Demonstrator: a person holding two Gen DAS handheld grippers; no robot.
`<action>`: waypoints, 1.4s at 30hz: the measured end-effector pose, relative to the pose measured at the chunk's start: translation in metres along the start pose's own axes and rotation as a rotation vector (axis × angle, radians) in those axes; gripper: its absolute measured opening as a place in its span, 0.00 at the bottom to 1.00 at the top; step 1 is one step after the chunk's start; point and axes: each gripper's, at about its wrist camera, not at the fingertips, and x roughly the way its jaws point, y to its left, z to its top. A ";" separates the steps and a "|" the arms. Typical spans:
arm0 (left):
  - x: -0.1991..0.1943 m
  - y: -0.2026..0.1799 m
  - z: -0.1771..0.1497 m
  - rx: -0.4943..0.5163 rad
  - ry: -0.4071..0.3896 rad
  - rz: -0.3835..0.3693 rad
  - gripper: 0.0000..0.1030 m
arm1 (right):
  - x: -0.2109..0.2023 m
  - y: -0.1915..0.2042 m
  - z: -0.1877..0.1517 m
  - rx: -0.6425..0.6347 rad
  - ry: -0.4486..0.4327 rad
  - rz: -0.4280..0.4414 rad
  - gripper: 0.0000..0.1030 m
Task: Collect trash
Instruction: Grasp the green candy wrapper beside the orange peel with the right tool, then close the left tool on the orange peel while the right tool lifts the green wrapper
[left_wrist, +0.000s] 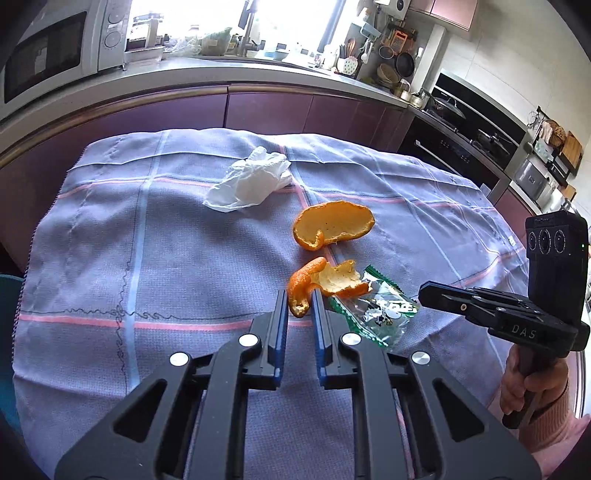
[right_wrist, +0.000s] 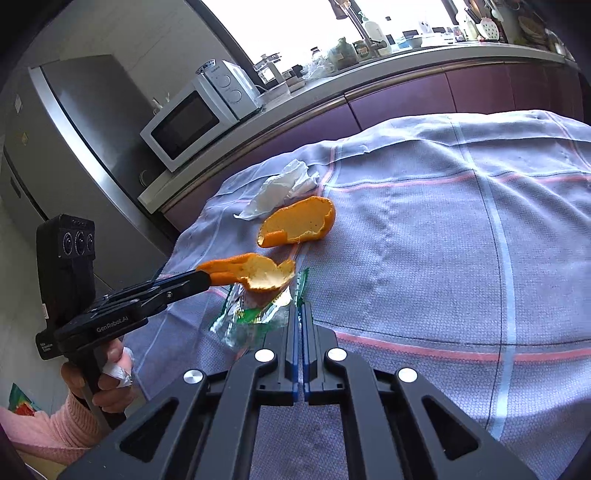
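My left gripper (left_wrist: 300, 295) is shut on the end of a curled orange peel (left_wrist: 325, 282), held just above the cloth; the peel also shows in the right wrist view (right_wrist: 258, 271). A green and clear candy wrapper (left_wrist: 373, 314) lies under and right of that peel, and shows in the right wrist view (right_wrist: 251, 317). My right gripper (right_wrist: 300, 308) is shut on the wrapper's green edge. A larger bowl-shaped orange peel (left_wrist: 332, 223) lies further back on the cloth. A crumpled white tissue (left_wrist: 251, 181) lies behind it to the left.
A lilac checked cloth (left_wrist: 147, 258) covers the table. A kitchen counter with a microwave (right_wrist: 192, 122) and purple cabinets runs behind the table. A steel fridge (right_wrist: 74, 140) stands at the left in the right wrist view. An oven (left_wrist: 465, 147) is at the back right.
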 end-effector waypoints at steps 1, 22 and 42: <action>-0.004 0.003 -0.002 -0.004 -0.005 0.000 0.13 | 0.000 0.000 0.000 0.000 0.000 -0.003 0.01; -0.031 0.031 -0.028 -0.070 -0.028 0.019 0.12 | 0.025 0.026 -0.002 -0.024 0.042 0.051 0.04; -0.032 0.053 -0.048 -0.080 0.037 -0.011 0.40 | 0.030 0.052 0.003 -0.053 0.032 0.098 0.02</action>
